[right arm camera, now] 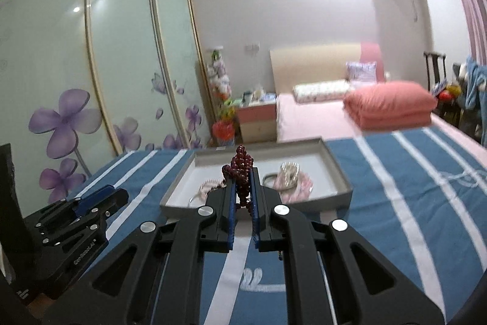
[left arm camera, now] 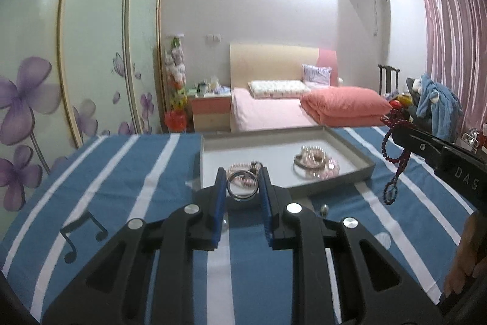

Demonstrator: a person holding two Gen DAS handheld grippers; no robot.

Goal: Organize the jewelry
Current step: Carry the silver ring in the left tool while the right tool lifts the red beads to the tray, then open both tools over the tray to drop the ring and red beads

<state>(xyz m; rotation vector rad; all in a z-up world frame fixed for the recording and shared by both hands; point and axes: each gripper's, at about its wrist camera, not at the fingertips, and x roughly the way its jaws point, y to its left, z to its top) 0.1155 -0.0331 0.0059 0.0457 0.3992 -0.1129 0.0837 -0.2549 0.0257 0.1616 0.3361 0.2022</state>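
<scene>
The left tool (left arm camera: 242, 183) clamps a metal bangle (left arm camera: 242, 184); the right tool (right arm camera: 242, 188) clamps a dark-red bead necklace (right arm camera: 242, 169); the grey tray (left arm camera: 347, 148) lies ahead.

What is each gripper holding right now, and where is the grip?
Left gripper pinches a silver ring across its rim. Right gripper clamps a dark red bead strand at its bunched middle.

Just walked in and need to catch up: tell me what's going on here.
A person is sorting jewelry on a blue striped cloth, a gripper in each hand. The left gripper holds a silver metal bangle upright between its jaws, near the front edge of the grey tray. The right gripper is clamped on a dark red bead necklace, its loops dangling above the cloth. Pearl bracelets and a few other pieces already lie in the tray.
</scene>
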